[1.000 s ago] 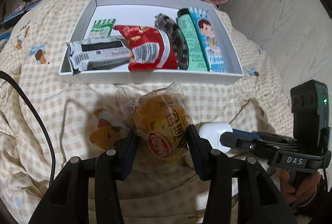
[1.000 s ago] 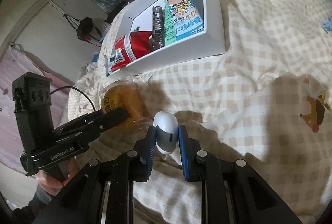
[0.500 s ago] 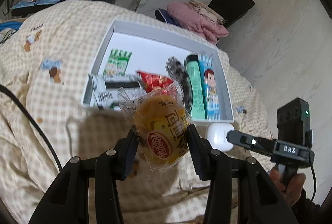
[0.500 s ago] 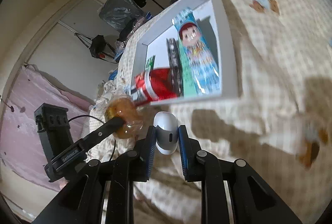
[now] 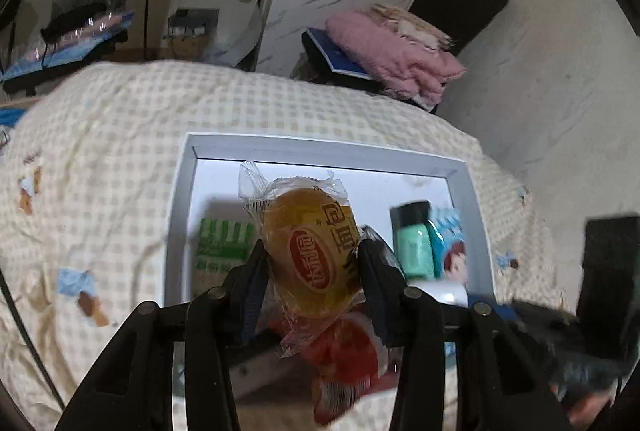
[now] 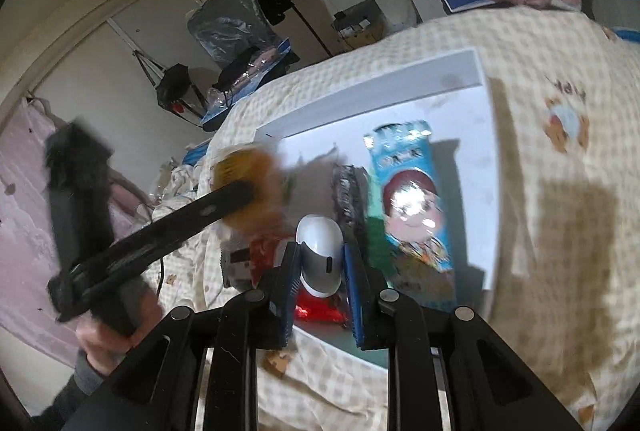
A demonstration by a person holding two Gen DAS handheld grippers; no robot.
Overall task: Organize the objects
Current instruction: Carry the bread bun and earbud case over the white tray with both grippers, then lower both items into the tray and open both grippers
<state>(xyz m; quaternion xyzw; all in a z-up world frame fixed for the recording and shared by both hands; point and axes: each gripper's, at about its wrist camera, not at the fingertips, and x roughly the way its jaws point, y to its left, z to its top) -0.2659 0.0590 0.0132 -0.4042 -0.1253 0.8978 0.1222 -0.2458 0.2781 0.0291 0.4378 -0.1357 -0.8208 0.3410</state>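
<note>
The wrapped bun [image 5: 316,255] in its clear bag is up in the air, over the near part of the white box [image 5: 320,151]. The left gripper [image 5: 314,271] has its two fingers clamped on the bun's sides; the jaws have just been closing a bit more on it. From the right wrist cam the bun [image 6: 250,191] is a blur, at the box's left near corner.

The small white case [image 6: 320,255] is just right of the bun, also over the box's near edge. The right gripper [image 6: 320,267] has its fingers squeezed tight on the case, blue pads on both sides.

Inside the box, w/ the bun as the marker: a green pack [image 5: 224,243] lies to the left of it. A red snack bag [image 5: 340,355] is under it, near the front wall. A mint green tube [image 5: 414,243] lies to the right, and a blue candy pack w/ a cartoon kid [image 6: 412,207] is right next to the tube. A dark cookie roll [image 6: 350,191] sits left of the tube.

The box rests on a checked blanket [image 5: 100,151]. Far behind the box, a pink fluffy cloth [image 5: 392,59] is piled on a dark chair. A hand [image 6: 108,331] holds the left gripper's handle.
</note>
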